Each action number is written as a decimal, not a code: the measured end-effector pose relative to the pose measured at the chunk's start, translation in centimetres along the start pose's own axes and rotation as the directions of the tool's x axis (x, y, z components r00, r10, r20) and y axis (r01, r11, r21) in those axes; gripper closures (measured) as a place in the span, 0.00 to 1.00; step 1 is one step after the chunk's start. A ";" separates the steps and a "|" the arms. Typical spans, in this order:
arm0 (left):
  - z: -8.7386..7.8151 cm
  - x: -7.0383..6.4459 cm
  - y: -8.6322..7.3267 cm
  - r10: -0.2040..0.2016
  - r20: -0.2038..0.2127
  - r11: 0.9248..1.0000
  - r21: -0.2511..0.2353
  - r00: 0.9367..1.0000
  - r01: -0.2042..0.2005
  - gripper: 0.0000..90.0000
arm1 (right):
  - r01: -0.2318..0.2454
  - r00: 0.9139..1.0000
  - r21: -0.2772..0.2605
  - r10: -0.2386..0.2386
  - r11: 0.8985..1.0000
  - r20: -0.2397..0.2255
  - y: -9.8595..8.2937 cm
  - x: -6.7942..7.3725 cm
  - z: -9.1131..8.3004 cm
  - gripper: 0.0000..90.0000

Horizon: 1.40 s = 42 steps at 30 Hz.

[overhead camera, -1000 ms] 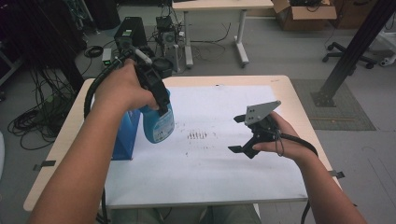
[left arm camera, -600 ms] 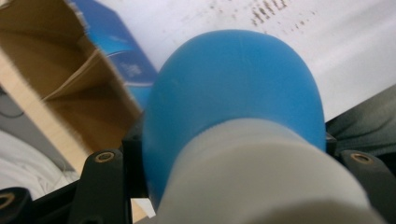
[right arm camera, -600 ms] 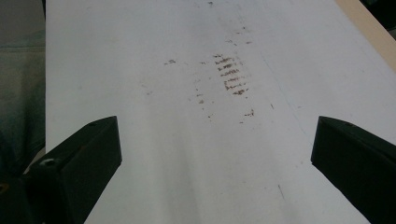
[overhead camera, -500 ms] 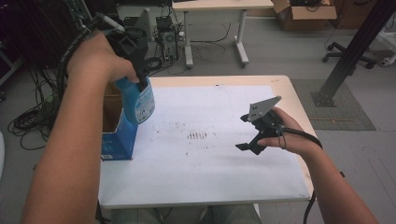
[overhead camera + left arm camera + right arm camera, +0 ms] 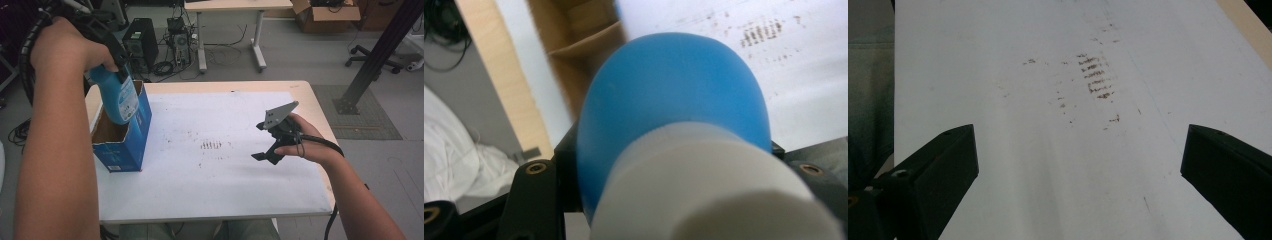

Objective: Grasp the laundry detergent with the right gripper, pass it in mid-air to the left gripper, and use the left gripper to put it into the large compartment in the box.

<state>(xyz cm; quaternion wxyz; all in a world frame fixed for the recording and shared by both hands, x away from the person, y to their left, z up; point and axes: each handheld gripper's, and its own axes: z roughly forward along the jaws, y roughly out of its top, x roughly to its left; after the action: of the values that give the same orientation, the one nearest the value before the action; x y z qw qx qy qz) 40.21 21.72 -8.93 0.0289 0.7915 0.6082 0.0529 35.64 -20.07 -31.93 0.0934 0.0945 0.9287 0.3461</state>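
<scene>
**Blue bottle held over an open box**

Blue plastic bottle (image 5: 120, 97) at the upper left of the high view, its bottom end dipping into the open top of a blue cardboard box (image 5: 131, 145) on the white-covered desk (image 5: 225, 200). The left gripper (image 5: 102, 37) has its fingers closed around the bottle's upper end, near the white cap (image 5: 719, 190). At the right of the frame, the right gripper (image 5: 272, 142) hovers over the desk, fingers spread wide and holding nothing.
</scene>
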 end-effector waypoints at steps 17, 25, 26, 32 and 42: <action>2.1 4.5 -0.6 -0.145 0.001 0.989 0.006 0.989 0.145 0.44 | 0.001 1.000 0.087 0.000 0.996 -0.013 0.8 -0.7 -1.0 0.02; 3.4 4.9 -0.6 -0.165 -0.004 0.986 0.015 0.986 0.165 0.44 | 0.003 1.000 0.095 -0.001 0.995 -0.012 0.6 -0.6 -1.3 0.02; 3.6 5.0 -0.6 -0.169 -0.003 0.985 0.017 0.986 0.169 0.44 | 0.003 1.000 0.097 -0.001 0.995 -0.012 0.6 -0.6 -1.3 0.02; 5.1 5.2 -0.6 -0.194 0.004 0.981 0.020 0.981 0.194 0.44 | 0.004 1.000 0.098 -0.003 0.995 -0.014 0.5 -0.4 -1.4 0.02; 7.6 5.1 -0.6 -0.215 0.009 0.976 0.041 0.977 0.214 0.44 | 0.006 1.000 0.098 -0.004 0.995 -0.022 0.5 -0.2 -1.0 0.02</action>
<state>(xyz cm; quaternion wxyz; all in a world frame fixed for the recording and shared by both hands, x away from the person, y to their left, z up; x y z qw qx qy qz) 41.87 26.93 -16.25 0.0226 0.7220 0.6908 0.0319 35.66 -20.39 -30.79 0.0793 0.0930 0.9458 0.3008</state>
